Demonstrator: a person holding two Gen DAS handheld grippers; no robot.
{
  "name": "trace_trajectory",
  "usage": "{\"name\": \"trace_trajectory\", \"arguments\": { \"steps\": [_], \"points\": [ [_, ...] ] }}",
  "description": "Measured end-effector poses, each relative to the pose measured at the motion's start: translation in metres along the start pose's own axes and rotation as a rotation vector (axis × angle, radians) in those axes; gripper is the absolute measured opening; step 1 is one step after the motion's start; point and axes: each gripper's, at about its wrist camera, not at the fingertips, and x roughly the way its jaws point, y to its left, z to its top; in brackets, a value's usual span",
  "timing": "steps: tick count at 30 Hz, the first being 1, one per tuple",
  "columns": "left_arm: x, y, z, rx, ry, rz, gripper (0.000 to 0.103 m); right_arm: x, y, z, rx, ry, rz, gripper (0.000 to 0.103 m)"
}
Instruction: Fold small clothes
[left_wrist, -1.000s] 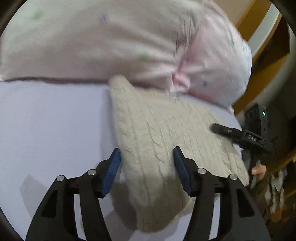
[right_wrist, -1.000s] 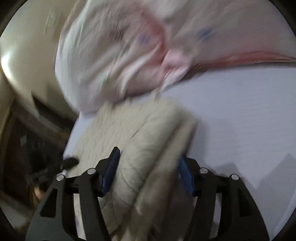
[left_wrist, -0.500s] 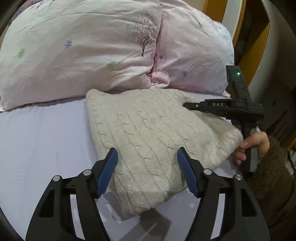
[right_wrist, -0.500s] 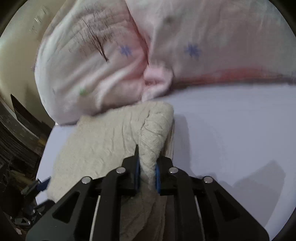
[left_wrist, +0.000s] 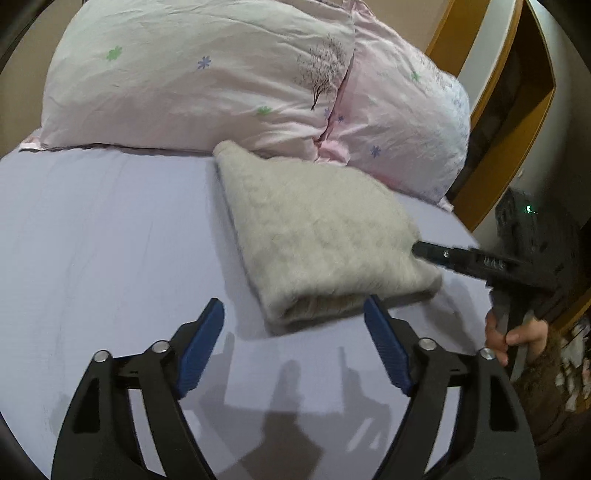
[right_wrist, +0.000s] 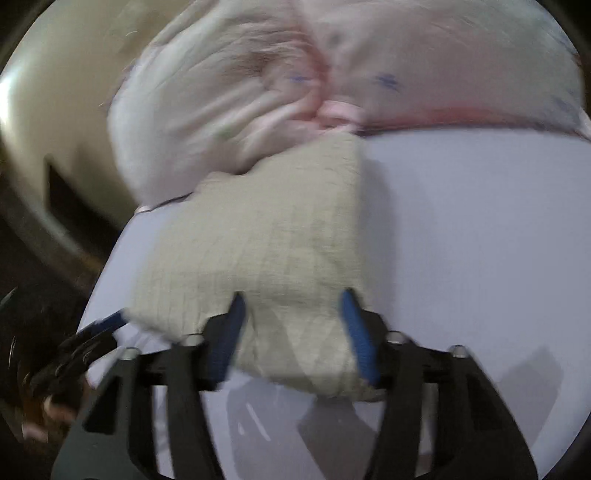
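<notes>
**Now: both grippers spread, sweater folded on bed**

Nearest in the left wrist view, the left gripper (left_wrist: 293, 336) has its blue-padded jaws spread wide and holds nothing; it hangs over bare lilac bed sheet (left_wrist: 103, 236), just short of the fold. Just past its fingertips lies the cream knit sweater (left_wrist: 317, 236), folded into a thick wedge with the open fold edge facing the camera. Its far corner touches the pillows.

The right gripper (left_wrist: 419, 250) comes in from the right side with its tip at the sweater's right edge, gripped by the person's right hand (left_wrist: 517, 338). In its own, blurred view the right gripper (right_wrist: 291, 299) has jaws spread apart, the sweater (right_wrist: 266, 236) lying between the pads; no pinch on the cloth is visible.

Farthest back, two pink flower-print pillows (left_wrist: 199, 74) rest side by side against the head of the bed, beside a wooden frame (left_wrist: 491, 147).
</notes>
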Motion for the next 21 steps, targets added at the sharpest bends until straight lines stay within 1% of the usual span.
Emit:
{"name": "trace_trajectory", "arguments": {
  "steps": [1,2,3,4,5,7,9,10,11,12,14,16,21],
  "points": [
    [0.001,-0.003,-0.002,0.009,0.005,0.030,0.088,-0.012,0.000,-0.003,0.003,-0.021,0.024,0.056],
    [0.001,-0.004,-0.004,0.012,0.006,0.050,0.091,-0.024,0.006,-0.006,-0.015,-0.051,0.038,0.066],
    [0.001,-0.006,-0.006,0.016,0.004,0.077,0.095,-0.037,0.013,-0.011,-0.044,-0.094,0.027,0.097],
    [0.001,-0.008,-0.007,0.021,0.001,0.097,0.099,-0.051,0.021,-0.017,-0.076,-0.149,-0.010,0.101],
    [0.002,-0.011,-0.008,0.030,0.001,0.126,0.101,-0.062,0.028,-0.026,-0.111,-0.201,-0.036,0.101],
    [0.006,-0.014,-0.009,0.040,0.006,0.155,0.102,-0.070,0.041,-0.041,-0.151,-0.241,-0.079,0.101],
    [0.012,-0.018,-0.010,0.045,0.026,0.172,0.102,-0.069,0.045,-0.052,-0.167,-0.227,-0.186,0.101],
    [0.016,-0.019,-0.010,0.042,0.037,0.178,0.102,-0.059,0.049,-0.059,-0.175,-0.196,-0.285,0.101],
    [0.018,-0.020,-0.011,0.039,0.047,0.183,0.102,-0.050,0.057,-0.059,-0.185,-0.179,-0.345,0.101],
    [0.023,-0.021,-0.012,0.038,0.063,0.191,0.102,-0.044,0.058,-0.064,-0.197,-0.165,-0.376,0.101],
    [0.030,-0.022,-0.014,0.047,0.086,0.217,0.102,-0.029,0.058,-0.068,-0.200,-0.110,-0.382,0.101],
    [0.037,-0.022,-0.017,0.054,0.103,0.245,0.102,-0.022,0.058,-0.070,-0.177,-0.076,-0.381,0.101],
    [0.046,-0.021,-0.019,0.055,0.135,0.260,0.102,-0.008,0.065,-0.069,-0.179,-0.039,-0.382,0.101]
  ]
}}
